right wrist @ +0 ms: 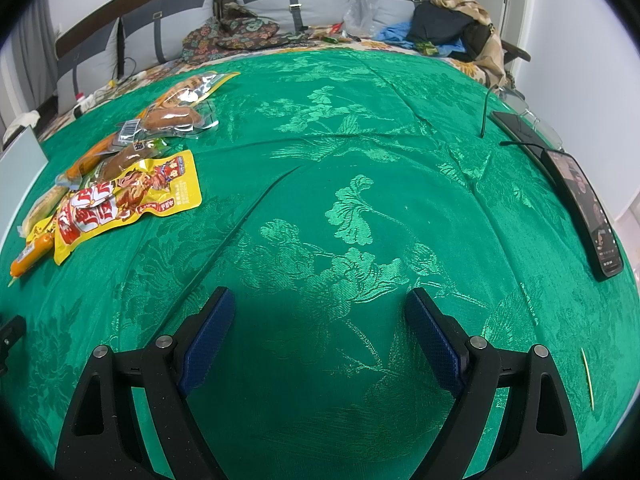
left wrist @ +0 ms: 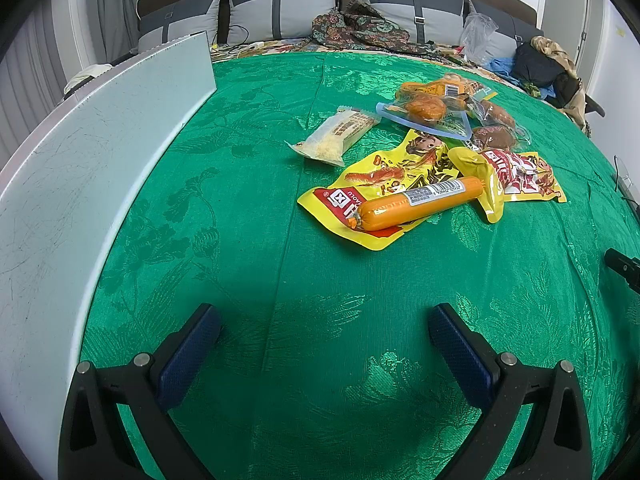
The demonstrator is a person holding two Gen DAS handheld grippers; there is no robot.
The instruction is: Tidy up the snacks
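Observation:
A pile of snacks lies on the green cloth. An orange sausage [left wrist: 416, 202] rests on a yellow packet [left wrist: 384, 188]. Beside it are a red-and-yellow packet [left wrist: 520, 176], a pale wrapped bar [left wrist: 340, 134] and clear packs of brown buns [left wrist: 436, 104]. My left gripper [left wrist: 324, 332] is open and empty, well short of the pile. My right gripper [right wrist: 320, 316] is open and empty over bare cloth. In the right wrist view the red-and-yellow packet [right wrist: 128, 196], bun packs [right wrist: 172, 118] and sausage [right wrist: 30, 256] lie far left.
A white bin wall [left wrist: 80, 168] stands along the left. Two phones [right wrist: 584, 208] with cables lie at the right edge of the cloth, a toothpick [right wrist: 587, 376] nearby. Cushions [left wrist: 280, 8], clothes and bags [right wrist: 452, 28] sit behind.

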